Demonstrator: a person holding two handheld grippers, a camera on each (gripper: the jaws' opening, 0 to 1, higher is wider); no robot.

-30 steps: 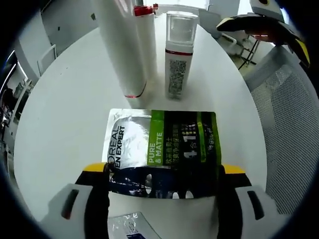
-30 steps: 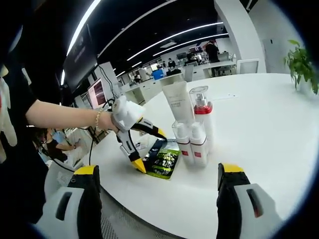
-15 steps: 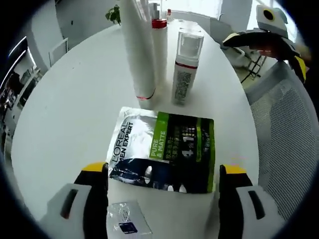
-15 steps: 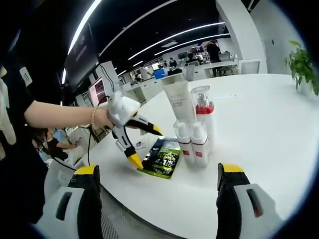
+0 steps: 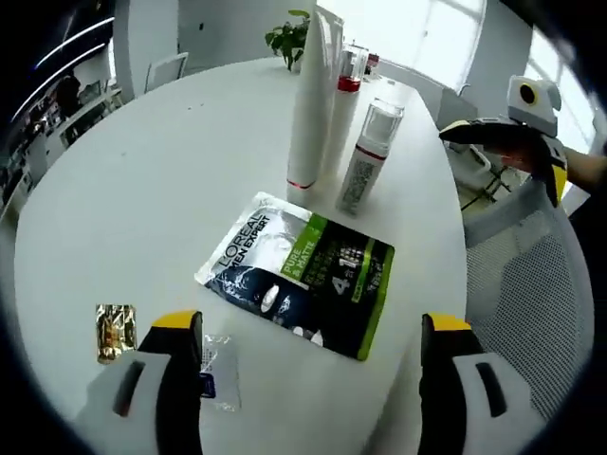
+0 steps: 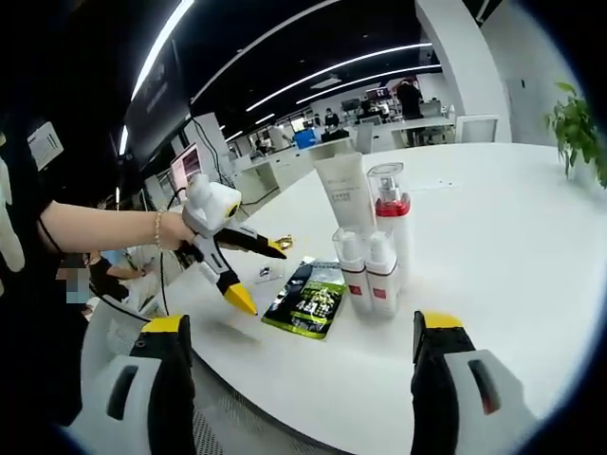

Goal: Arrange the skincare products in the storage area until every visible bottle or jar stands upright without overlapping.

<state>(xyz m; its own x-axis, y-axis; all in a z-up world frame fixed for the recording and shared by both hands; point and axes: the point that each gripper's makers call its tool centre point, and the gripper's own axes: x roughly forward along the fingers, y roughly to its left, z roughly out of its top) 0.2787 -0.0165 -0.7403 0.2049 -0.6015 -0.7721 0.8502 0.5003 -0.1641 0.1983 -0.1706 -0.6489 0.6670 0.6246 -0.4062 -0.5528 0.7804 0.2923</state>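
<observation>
A silver, green and black L'Oreal pouch (image 5: pixel 299 275) lies flat on the round white table (image 5: pixel 142 190). Behind it stand a tall white tube (image 5: pixel 313 104), a red-banded bottle (image 5: pixel 343 100) and a clear-capped bottle (image 5: pixel 365 156), all upright. My left gripper (image 5: pixel 310 324) hangs open above the pouch's near edge, holding nothing. In the right gripper view the left gripper (image 6: pixel 258 277) is in a hand, left of the pouch (image 6: pixel 308 299). Two small red-banded bottles (image 6: pixel 366 273) stand in front of the tube (image 6: pixel 343 194) and pump bottle (image 6: pixel 389 213). My right gripper (image 6: pixel 303 324) is open and off the table's near edge.
A gold sachet (image 5: pixel 116 332) and a clear sachet (image 5: pixel 216 370) lie near the table edge by my left jaw. A grey mesh chair (image 5: pixel 531 303) stands beside the table. The right gripper (image 5: pixel 503 142) hovers past the table's rim. A potted plant (image 6: pixel 579 123) sits far off.
My left gripper has risen and drawn back from the pouch, which stays flat on the table. The bottles and the right gripper have held still.
</observation>
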